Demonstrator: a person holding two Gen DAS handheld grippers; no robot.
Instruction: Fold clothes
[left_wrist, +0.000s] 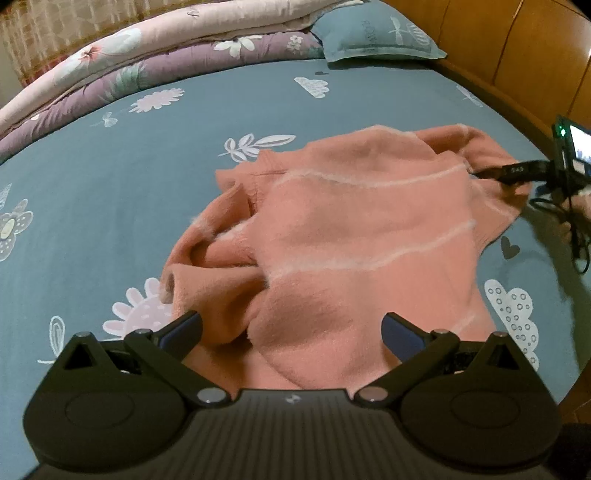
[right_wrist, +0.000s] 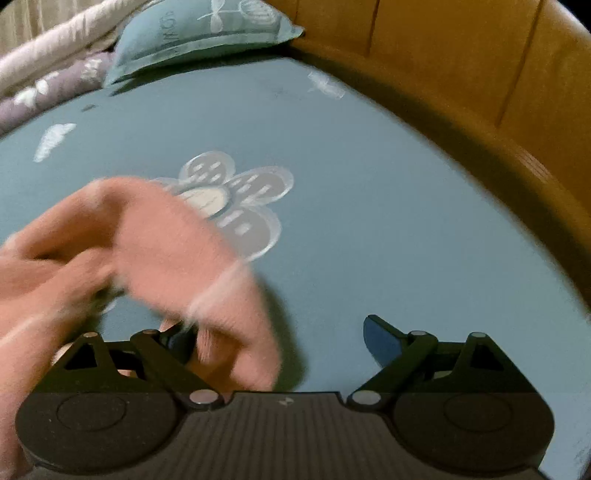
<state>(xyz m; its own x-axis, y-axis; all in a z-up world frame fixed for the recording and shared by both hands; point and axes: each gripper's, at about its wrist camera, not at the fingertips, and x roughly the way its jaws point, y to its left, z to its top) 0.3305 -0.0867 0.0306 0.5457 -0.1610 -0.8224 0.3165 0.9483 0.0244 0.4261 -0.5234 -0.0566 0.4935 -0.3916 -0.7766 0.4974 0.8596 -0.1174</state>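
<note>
Both tools stand released: left tool (left_wrist: 291, 328) hovers over a pink sweater (left_wrist: 351, 236) crumpled on the bed (left_wrist: 147, 166); right tool (right_wrist: 280, 332) has a sleeve (right_wrist: 177, 236) draped across one finger.

Lettering on the teal pillow (left_wrist: 373, 31) is too blurred to read.

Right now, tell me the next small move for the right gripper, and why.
Probably close the right gripper on the pink sweater sleeve. Its jaws stand wide open, and the sleeve drapes over the left finger only, not between both. The right wrist view is blurred, so contact is uncertain. The left gripper, also open, hovers over the hem on the bed sheet.
</note>
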